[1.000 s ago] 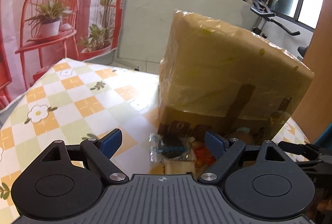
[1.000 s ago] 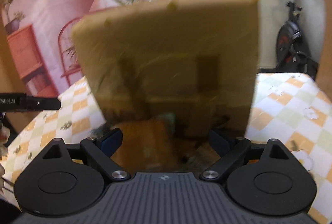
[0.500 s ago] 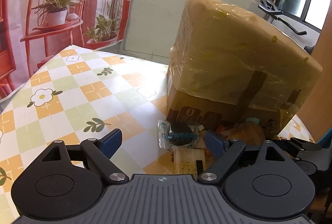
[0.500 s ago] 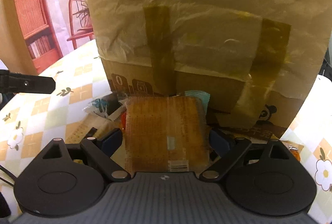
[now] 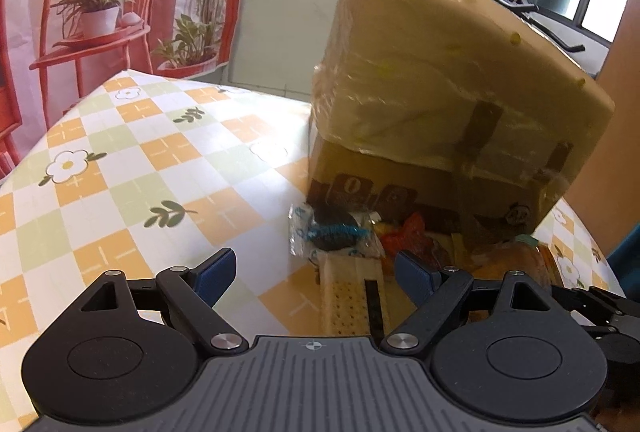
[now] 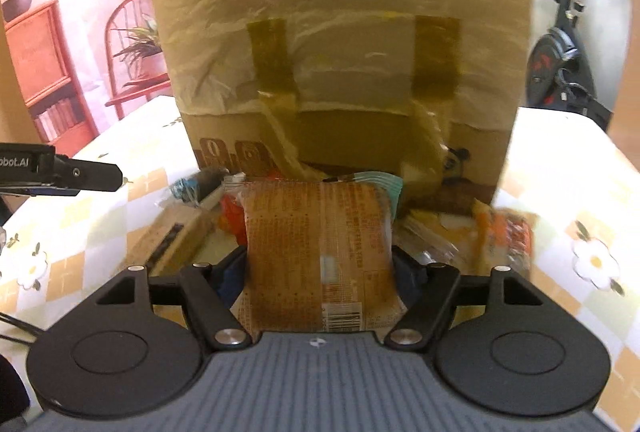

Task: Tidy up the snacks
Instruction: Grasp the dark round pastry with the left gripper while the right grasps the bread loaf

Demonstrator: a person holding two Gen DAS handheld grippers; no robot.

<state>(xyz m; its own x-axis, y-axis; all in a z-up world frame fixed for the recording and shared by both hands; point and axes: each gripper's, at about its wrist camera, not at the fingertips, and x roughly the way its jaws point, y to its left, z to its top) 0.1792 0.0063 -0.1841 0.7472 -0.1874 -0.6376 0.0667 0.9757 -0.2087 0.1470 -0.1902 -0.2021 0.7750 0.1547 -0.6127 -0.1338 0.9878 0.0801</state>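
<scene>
Presently, the snacks lie in a loose heap on the bench [image 5: 168, 168], pressed up against the near face of the cardboard box [image 6: 340, 44], which serves here as the reference. The box is wrapped in plastic film and taped; no opening shows on the faces in view.

The right tool [image 6: 320, 272] has just been closing, and its jaws now bear on both sides of the brown snack packet [image 6: 318, 248], which lies lengthwise directly in front of the box, on top of the pile. In my judgement it was chosen as the uppermost item and the easiest to reach. The left tool [image 5: 312, 274] stands wide open and holds nothing; it hangs over the end of the heap at the box's left corner, where a clear packet with a dark biscuit [image 5: 332, 232] and a pale perforated packet [image 5: 346, 296] lie.

Room: the box walls off the far side. Left of the box the chequered bench is open to its edge; on the right it also looks bare. The two tools sit close together, so any lift is best taken back from the box.
</scene>
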